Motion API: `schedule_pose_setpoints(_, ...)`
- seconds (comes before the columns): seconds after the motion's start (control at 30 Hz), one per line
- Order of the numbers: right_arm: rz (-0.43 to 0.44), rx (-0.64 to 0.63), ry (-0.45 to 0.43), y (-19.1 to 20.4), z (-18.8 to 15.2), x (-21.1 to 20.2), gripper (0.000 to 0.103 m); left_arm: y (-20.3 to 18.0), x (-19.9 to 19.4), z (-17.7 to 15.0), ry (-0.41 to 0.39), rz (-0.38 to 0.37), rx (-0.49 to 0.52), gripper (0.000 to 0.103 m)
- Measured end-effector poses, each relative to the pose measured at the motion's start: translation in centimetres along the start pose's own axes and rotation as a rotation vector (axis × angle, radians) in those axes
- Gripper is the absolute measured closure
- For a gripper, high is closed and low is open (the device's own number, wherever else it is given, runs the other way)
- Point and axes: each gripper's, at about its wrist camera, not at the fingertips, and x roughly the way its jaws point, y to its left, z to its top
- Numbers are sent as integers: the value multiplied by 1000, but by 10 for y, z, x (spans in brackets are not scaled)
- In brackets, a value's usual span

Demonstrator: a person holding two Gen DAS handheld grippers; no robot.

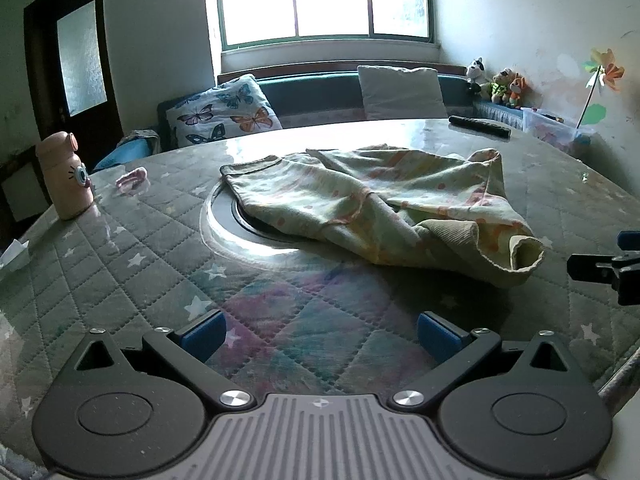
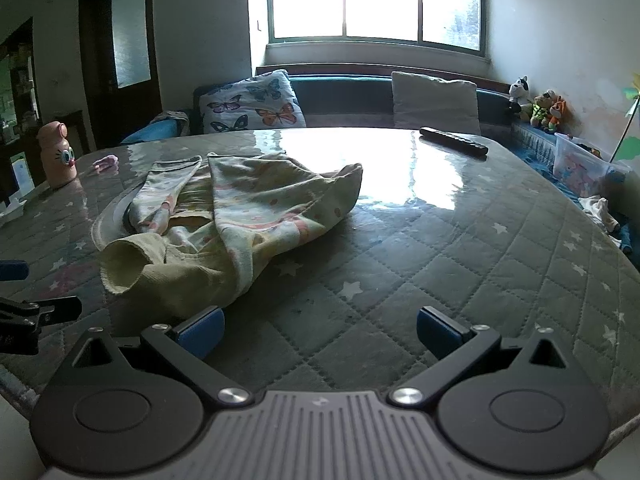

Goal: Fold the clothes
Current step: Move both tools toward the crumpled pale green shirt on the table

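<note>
Left wrist view, quilted table (image 1: 120,264), rumpled garment (image 1: 372,204), sunlit window (image 1: 324,0), both grippers spread, empty.

Daylight pours in from a blown-out white window (image 1: 324,0) at the back, leaving the walls and dark door (image 1: 76,60) dim and the colours washed with a green-blue cast. The glossy table (image 2: 440,240) throws back a bright patch of glare below the window, strongest in the right wrist view, and the cloth (image 1: 380,208) casts a soft shadow toward the camera. Both fisheye views bend straight lines strongly toward the edges, with black corners; the centre is fairly sharp.
</note>
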Motion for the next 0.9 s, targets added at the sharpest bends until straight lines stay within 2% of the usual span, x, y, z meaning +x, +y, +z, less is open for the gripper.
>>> schedule_pose_setpoints(0.13,-2,1,3,-8,-3,0,0,0,1,-1,8,-4,-3,0)
schedule_pose_setpoints(0.9,38,-29,65,21,-2,5,0,-18,5,-2,46,-7,49,0)
